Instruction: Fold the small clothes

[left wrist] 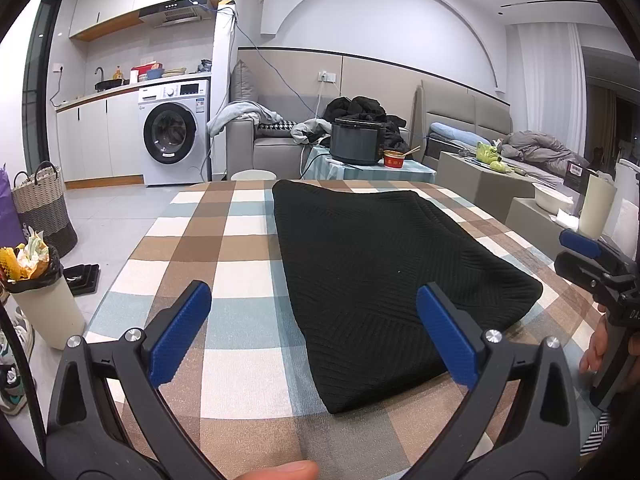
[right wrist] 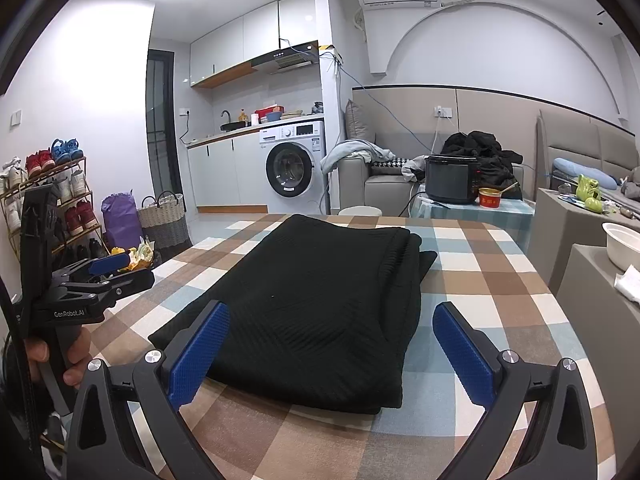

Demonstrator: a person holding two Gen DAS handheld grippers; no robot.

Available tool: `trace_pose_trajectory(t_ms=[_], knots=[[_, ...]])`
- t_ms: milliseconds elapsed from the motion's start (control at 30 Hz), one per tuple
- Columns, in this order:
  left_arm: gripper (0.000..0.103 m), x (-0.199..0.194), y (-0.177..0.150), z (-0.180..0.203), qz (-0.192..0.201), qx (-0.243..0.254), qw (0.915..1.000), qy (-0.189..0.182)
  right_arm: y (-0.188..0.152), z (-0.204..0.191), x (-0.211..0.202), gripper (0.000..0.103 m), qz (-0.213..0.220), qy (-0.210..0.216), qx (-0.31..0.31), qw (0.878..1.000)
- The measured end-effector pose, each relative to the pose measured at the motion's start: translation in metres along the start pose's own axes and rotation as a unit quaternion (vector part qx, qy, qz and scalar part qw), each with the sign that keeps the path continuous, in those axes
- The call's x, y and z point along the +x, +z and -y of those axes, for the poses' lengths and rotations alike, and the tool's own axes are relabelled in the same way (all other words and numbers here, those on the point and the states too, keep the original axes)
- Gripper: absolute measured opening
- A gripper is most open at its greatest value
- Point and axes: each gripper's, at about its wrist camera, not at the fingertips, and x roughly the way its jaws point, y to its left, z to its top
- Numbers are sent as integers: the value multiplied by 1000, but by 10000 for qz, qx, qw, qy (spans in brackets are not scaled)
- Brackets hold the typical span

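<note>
both units released: left hand-held gripper (left wrist: 314, 334) and right hand-held gripper (right wrist: 332, 344) gape, holding nothing. just ahead, the black knit garment (right wrist: 320, 292) lies folded on the checked surface (left wrist: 224, 248). expect soft, limp, light fabric; pinch near-edge corners.

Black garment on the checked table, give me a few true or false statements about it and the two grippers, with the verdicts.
1. The black garment lies folded on the checked tablecloth. True.
2. The left gripper is clamped on the garment. False: its jaws stand wide open and hold nothing.
3. The right gripper has open jaws. True.
4. A red shirt lies beside the black garment on the table. False: the garment is the only clothing on it.
5. A washing machine stands in the background. True.
</note>
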Motion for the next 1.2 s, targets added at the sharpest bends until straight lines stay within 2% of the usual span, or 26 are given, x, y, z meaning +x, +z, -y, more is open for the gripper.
trace_pose_trajectory(t_ms=[1200], knots=[[102, 0, -1, 0, 24, -20, 10000, 51, 0, -1, 0, 103, -1, -1, -10, 10000]])
